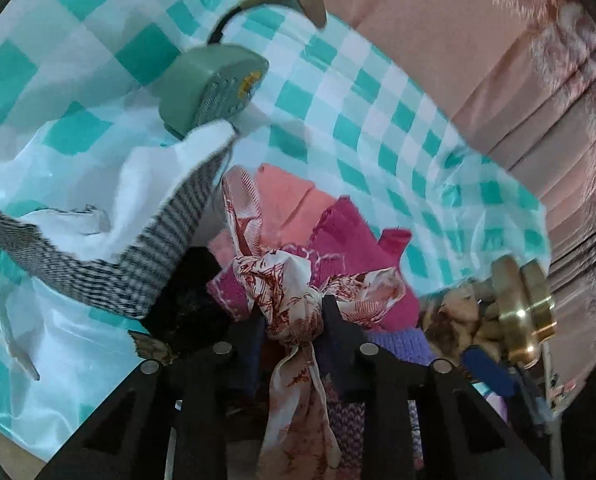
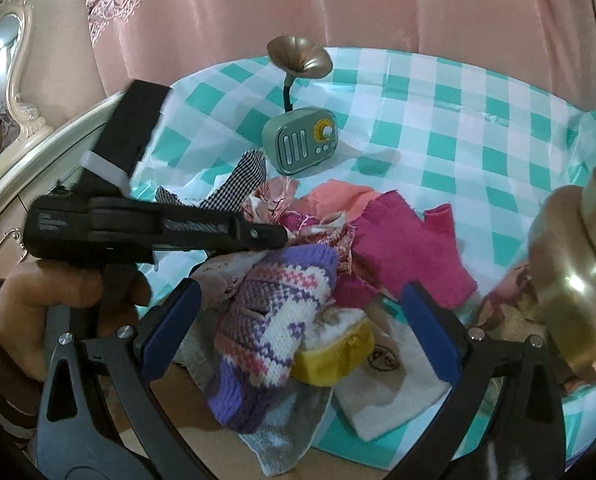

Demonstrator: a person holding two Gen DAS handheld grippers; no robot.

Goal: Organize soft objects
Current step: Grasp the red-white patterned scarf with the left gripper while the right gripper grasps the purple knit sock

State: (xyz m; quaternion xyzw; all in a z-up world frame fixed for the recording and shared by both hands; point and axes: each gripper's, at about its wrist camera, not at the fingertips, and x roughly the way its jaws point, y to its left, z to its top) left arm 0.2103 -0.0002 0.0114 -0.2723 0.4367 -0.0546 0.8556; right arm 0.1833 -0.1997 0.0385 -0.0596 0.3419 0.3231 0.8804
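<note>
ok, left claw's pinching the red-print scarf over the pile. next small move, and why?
Probably lift the left claw straight up a little. Its fingers are shut on the red-print scarf, whose tail hangs between them, while the rest lies tangled among the pink cloths. A short lift should free it from the pile. The right claw sits open over the purple knit piece, holding nothing.

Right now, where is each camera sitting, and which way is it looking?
Left wrist: sits on the left gripper, looking along its fingers, which pinch a red-and-white scarf over the checked tablecloth.
Right wrist: sits on the right gripper, looking across the pile at the knitted hat; its open blue fingers, the left gripper and the left hand show.
Both views share the little green radio, the pink cloth and the tablecloth.
</note>
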